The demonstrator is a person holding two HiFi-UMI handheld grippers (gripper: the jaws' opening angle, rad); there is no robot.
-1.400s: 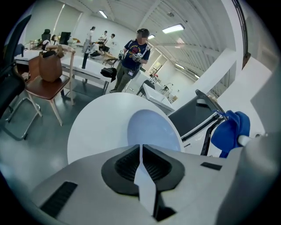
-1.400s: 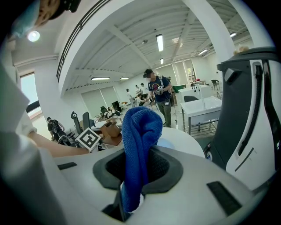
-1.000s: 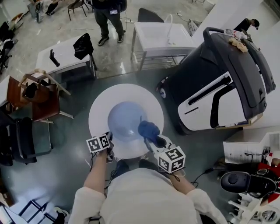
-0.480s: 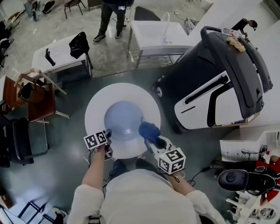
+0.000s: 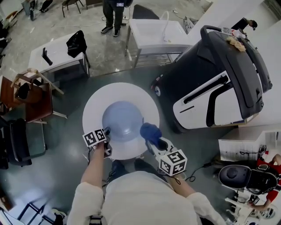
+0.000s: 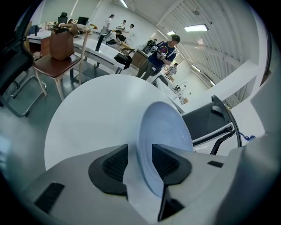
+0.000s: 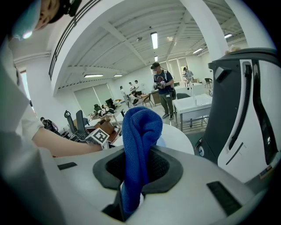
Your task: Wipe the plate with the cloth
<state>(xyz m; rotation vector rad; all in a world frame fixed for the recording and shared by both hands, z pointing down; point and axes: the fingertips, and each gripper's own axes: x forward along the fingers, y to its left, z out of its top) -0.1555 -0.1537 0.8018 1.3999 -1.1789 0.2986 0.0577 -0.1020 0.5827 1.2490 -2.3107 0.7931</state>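
A pale blue plate (image 5: 122,119) lies on the round white table (image 5: 118,92). My left gripper (image 5: 106,132) is at the plate's near-left rim. In the left gripper view the plate (image 6: 163,136) has its rim between the jaws of the left gripper (image 6: 139,154), which stand wide with a gap at the rim, so it is open. My right gripper (image 5: 152,139) is shut on a bunched blue cloth (image 5: 149,130) just beside the plate's near-right edge. In the right gripper view the cloth (image 7: 140,132) sticks up from between the pads of the right gripper (image 7: 138,169).
A large black and white machine (image 5: 219,83) stands close to the table's right side. White tables (image 5: 158,33) and a standing person (image 5: 114,11) are beyond it. A brown chair with a bag (image 5: 30,94) is at the left.
The head view has drifted slightly, so the table sits a little more to the left. Both grippers keep their places at the plate's near rim.
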